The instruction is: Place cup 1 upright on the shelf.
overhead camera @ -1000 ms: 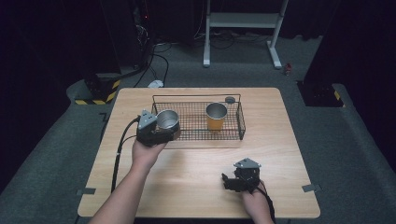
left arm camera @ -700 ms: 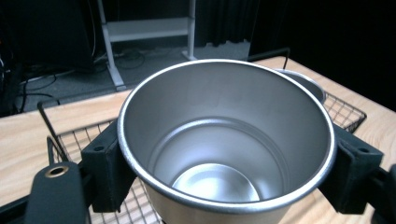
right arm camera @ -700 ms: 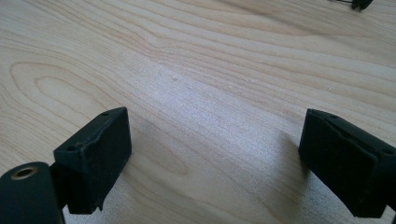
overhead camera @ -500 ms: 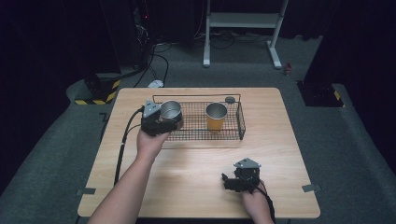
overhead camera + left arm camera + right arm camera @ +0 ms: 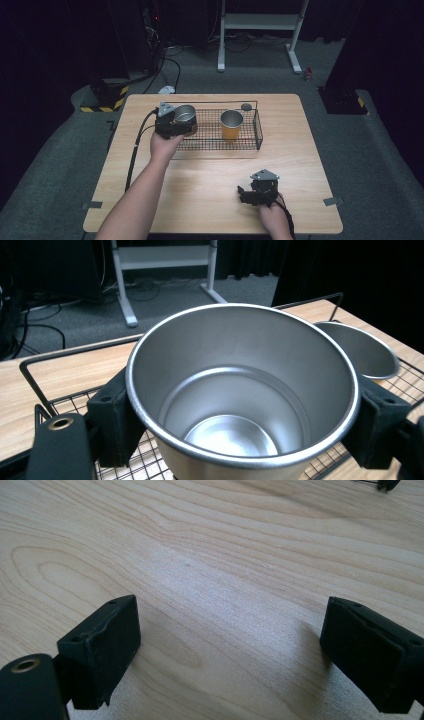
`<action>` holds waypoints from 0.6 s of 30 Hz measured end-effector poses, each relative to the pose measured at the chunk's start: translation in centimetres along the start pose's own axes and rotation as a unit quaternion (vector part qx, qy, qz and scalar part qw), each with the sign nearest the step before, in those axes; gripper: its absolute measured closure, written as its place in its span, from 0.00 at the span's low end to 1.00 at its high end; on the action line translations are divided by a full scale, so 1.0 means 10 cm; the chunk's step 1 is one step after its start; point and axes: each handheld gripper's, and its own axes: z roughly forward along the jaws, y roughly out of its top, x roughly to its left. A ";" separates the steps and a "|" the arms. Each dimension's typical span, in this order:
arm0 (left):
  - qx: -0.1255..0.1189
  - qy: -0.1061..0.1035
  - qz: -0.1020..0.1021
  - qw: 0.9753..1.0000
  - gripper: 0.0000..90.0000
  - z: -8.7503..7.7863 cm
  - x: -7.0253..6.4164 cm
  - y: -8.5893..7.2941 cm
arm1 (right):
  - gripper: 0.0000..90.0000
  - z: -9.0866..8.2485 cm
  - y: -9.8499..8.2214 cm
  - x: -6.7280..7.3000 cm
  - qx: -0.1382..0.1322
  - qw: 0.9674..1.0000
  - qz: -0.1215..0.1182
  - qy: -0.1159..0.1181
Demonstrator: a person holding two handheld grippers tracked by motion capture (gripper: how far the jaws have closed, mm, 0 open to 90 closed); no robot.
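Holding steel cup (image 5: 240, 390) clamped in left jaws, lowering upright into basket (image 5: 257, 131), 9 o'clock of orange cup (image 5: 231, 125); right jaws idling wide, empty.

Cup (image 5: 231, 124) in basket (image 5: 258, 131), right of held cup (image 5: 185, 119)

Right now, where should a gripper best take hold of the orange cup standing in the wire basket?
Probably across the rim of the orange cup, from above: it stands upright and open-mouthed, the wire basket walls block a side approach, and the left gripper holds its steel cup that way.
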 end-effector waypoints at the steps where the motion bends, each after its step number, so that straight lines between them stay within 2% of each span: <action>1: 0.000 0.000 0.000 1.000 0.21 0.00 0.00 0.00 | 0.10 0.00 0.00 0.00 0.000 1.000 0.000 0.000; 4: 0.012 0.008 0.003 1.000 0.21 0.08 0.02 0.00 | 0.10 0.00 0.00 0.00 0.000 1.000 0.000 0.000; 7: 0.015 0.006 -0.001 1.000 0.21 0.10 0.03 0.00 | 0.10 0.00 0.00 0.00 0.001 1.000 0.001 0.000; 12: 0.017 0.014 0.001 1.000 0.21 0.17 0.06 -0.02 | 0.10 0.00 0.00 0.00 0.001 1.000 0.001 0.000; 18: 0.035 0.019 -0.010 0.999 0.21 0.28 0.09 -0.08 | 0.10 0.00 0.00 0.00 0.001 1.000 0.001 0.000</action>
